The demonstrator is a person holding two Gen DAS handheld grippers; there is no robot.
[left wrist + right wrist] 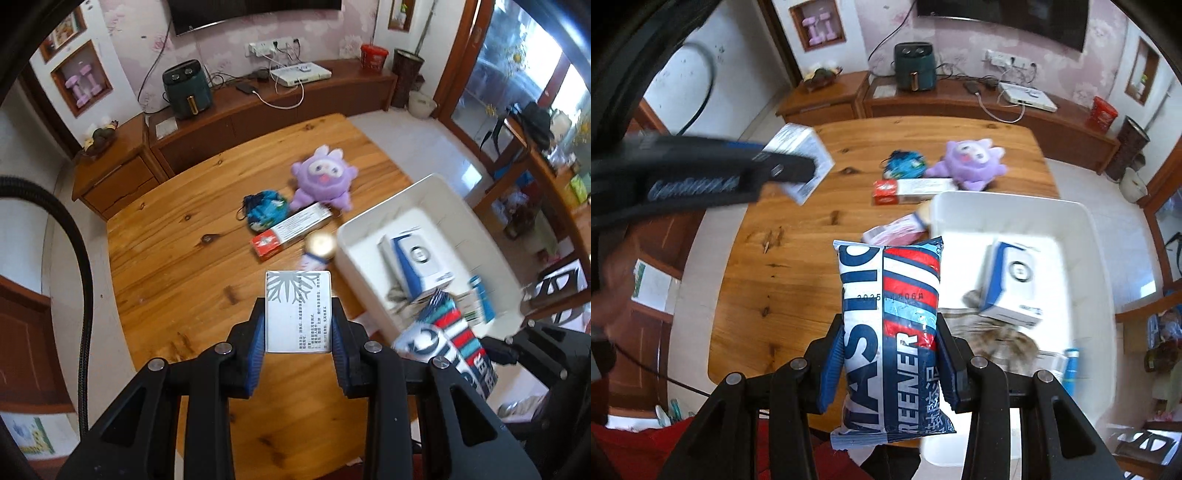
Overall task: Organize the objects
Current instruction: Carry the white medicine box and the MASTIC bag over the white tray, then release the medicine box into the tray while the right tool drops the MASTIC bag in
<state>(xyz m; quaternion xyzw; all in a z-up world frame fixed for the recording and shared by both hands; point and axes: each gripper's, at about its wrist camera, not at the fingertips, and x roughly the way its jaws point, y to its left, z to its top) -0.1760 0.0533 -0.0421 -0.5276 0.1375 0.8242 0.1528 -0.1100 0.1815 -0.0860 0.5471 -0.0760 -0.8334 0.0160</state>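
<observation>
My left gripper [298, 328] is shut on a small silver-white box [298, 312] and holds it above the wooden table [177, 258]; the box also shows in the right wrist view [799, 162]. My right gripper [890, 354] is shut on a blue, red and white striped packet [892, 325], held above the table's near edge beside the white bin [1086, 236]. The packet shows in the left wrist view [448, 339]. The bin [369, 221] holds a blue-and-white box [417, 262] and a checked cloth [1001, 339].
On the table lie a purple plush toy [323, 179], a blue patterned pouch [266, 210], a long red-and-white box [291, 229] and a pink pack with a round cap [901, 229]. A wooden TV cabinet [258, 107] stands behind the table.
</observation>
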